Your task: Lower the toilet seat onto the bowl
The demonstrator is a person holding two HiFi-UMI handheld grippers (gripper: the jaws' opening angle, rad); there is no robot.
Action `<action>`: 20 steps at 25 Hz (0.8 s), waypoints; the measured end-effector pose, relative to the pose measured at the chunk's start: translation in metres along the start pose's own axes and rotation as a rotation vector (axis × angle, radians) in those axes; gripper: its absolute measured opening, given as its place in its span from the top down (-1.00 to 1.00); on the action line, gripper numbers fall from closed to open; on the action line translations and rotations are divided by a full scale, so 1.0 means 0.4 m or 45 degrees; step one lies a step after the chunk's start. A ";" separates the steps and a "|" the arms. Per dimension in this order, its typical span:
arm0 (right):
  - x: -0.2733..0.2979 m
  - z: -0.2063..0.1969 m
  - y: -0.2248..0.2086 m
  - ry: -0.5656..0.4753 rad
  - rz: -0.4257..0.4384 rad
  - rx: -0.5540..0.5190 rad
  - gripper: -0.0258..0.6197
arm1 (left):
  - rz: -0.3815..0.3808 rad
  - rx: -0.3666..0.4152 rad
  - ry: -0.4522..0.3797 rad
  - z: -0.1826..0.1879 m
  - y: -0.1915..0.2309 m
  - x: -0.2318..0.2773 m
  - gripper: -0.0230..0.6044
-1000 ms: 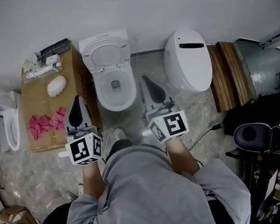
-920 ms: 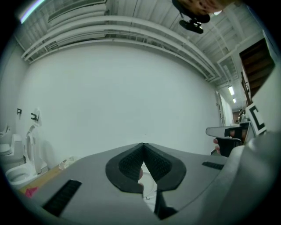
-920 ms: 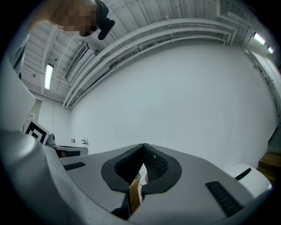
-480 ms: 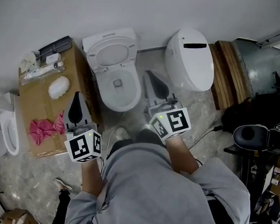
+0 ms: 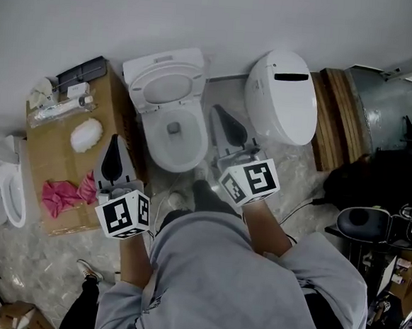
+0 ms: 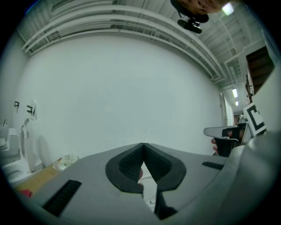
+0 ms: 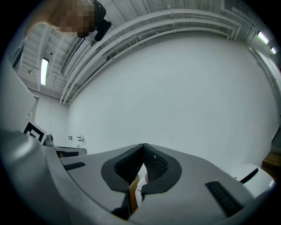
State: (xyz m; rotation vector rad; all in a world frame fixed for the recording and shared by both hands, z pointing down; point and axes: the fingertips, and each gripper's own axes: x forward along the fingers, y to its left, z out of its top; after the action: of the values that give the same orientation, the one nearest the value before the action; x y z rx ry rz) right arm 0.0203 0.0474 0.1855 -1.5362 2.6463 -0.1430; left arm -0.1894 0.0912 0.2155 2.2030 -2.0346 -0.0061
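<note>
The white toilet [image 5: 173, 133] stands against the wall with its seat [image 5: 167, 86] raised upright above the open bowl. In the head view my left gripper [image 5: 113, 149] hangs shut over the edge of the cardboard box, left of the bowl and clear of it. My right gripper [image 5: 221, 120] is shut too and hovers just right of the bowl's rim, holding nothing. Both gripper views face the bare white wall. The left gripper [image 6: 143, 145] and the right gripper [image 7: 143, 145] show their pads meeting at the tip.
A second toilet [image 5: 282, 95] with its lid down stands right of the first. A cardboard box [image 5: 57, 156] at the left carries a pink cloth [image 5: 65, 192] and small items. Wooden planks [image 5: 338, 114] and a black stool [image 5: 361, 222] are at the right. My dark shoe [image 5: 205, 194] is near the bowl's base.
The person has stepped toward the toilet, one dark shoe now close to the bowl's base. Both grippers stay shut and hold almost the same places beside the bowl.
</note>
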 end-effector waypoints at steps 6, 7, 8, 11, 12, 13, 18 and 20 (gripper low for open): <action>0.121 -0.011 -0.102 0.037 0.076 0.031 0.92 | 0.065 0.018 0.020 0.016 -0.031 0.125 0.93; 0.138 -0.013 -0.122 0.047 0.087 0.030 0.92 | 0.073 0.020 0.026 0.018 -0.041 0.145 0.93; 0.154 -0.014 -0.142 0.055 0.097 0.027 0.92 | 0.079 0.022 0.031 0.020 -0.053 0.165 0.93; 0.196 -0.023 -0.198 0.071 0.130 0.005 0.92 | 0.098 0.027 0.042 0.027 -0.086 0.225 0.93; 0.207 -0.029 -0.212 0.078 0.144 0.000 0.92 | 0.105 0.026 0.043 0.029 -0.095 0.241 0.93; 0.217 -0.038 -0.226 0.088 0.156 -0.004 0.92 | 0.111 0.025 0.045 0.030 -0.103 0.255 0.93; 0.267 -0.088 -0.291 0.148 0.179 -0.025 0.92 | 0.134 0.033 0.064 0.023 -0.123 0.316 0.93; 0.288 -0.102 -0.311 0.161 0.180 -0.019 0.92 | 0.138 0.035 0.068 0.023 -0.122 0.340 0.93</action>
State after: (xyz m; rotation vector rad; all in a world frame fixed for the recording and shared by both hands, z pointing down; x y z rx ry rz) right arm 0.0657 -0.1123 0.2384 -1.3815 2.8486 -0.2183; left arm -0.1307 -0.0413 0.2139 2.0822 -2.1341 0.0913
